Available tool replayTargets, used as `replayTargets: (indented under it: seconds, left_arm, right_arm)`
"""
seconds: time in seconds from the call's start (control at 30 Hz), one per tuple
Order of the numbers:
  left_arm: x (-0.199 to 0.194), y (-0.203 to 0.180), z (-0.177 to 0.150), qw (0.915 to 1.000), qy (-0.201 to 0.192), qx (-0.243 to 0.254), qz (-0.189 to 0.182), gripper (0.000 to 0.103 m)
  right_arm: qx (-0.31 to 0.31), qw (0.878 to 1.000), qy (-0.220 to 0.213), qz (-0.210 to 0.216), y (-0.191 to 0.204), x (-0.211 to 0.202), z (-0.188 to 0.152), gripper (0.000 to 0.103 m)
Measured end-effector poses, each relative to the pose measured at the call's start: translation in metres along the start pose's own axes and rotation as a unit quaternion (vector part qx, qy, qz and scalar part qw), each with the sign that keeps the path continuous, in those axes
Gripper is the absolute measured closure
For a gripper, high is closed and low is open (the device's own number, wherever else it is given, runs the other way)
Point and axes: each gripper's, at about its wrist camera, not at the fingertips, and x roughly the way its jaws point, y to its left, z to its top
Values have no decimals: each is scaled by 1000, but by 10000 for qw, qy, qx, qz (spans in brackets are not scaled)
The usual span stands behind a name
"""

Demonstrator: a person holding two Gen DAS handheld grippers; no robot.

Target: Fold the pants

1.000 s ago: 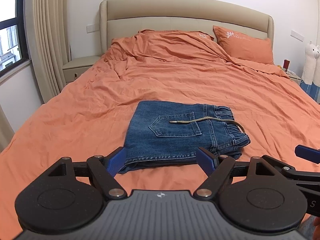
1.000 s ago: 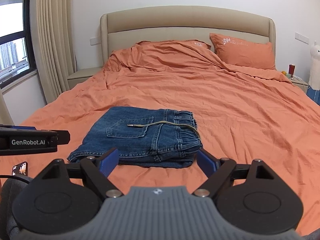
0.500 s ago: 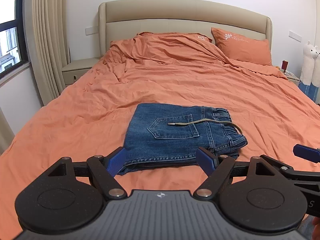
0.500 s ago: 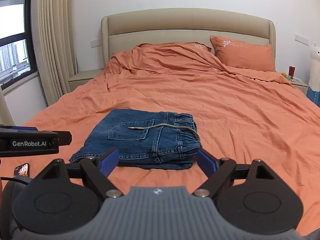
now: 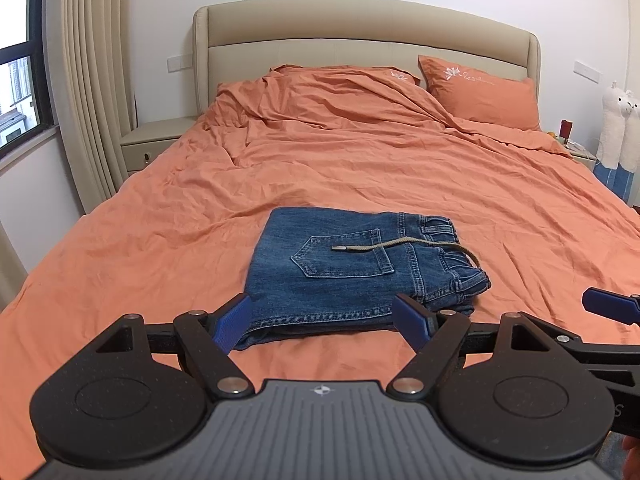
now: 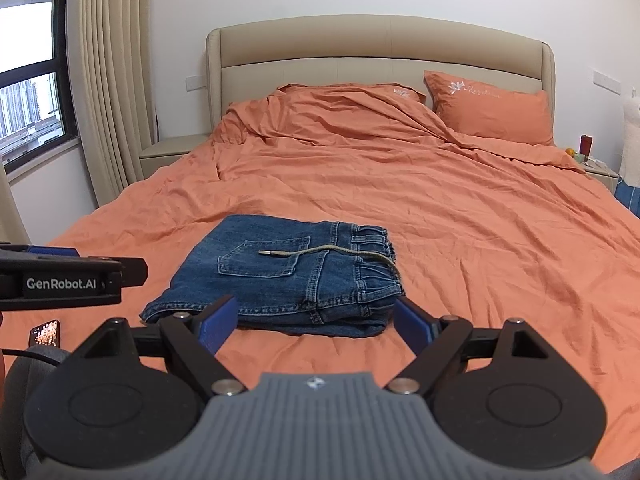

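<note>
Looking along both claws, I see folded blue denim pants (image 5: 352, 276) lying flat on an orange bed sheet (image 5: 160, 240), near the foot of the bed. They form a compact rectangle with a back pocket facing up and the gathered waistband on the right. A tan drawstring (image 5: 400, 245) trails from the waistband across the pocket, ending in a metal tip.

My left claw (image 5: 322, 322) is released, its blue-padded fingers (image 5: 234, 322) spread wide and holding nothing. The pants lie just beyond its tips, and the near folded edge shows between the two fingers. I cannot tell whether the tips touch the cloth.

My right claw (image 6: 318, 320) is also released and empty, fingers spread. The pants sit just beyond it too, slightly left of its centre, the waistband corner near its right finger.

In the right view, my left claw juts in from the left edge. An orange pillow (image 5: 482, 96) leans against the beige headboard (image 5: 360, 24).
</note>
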Motion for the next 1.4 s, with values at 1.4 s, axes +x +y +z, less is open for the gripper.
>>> replayTargets:
  seconds: [1.4]
  left_arm:
    - [-2, 4, -1, 9999, -39, 91, -60, 10]
  right_arm:
    - [-54, 9999, 76, 65, 0, -3, -2, 22]
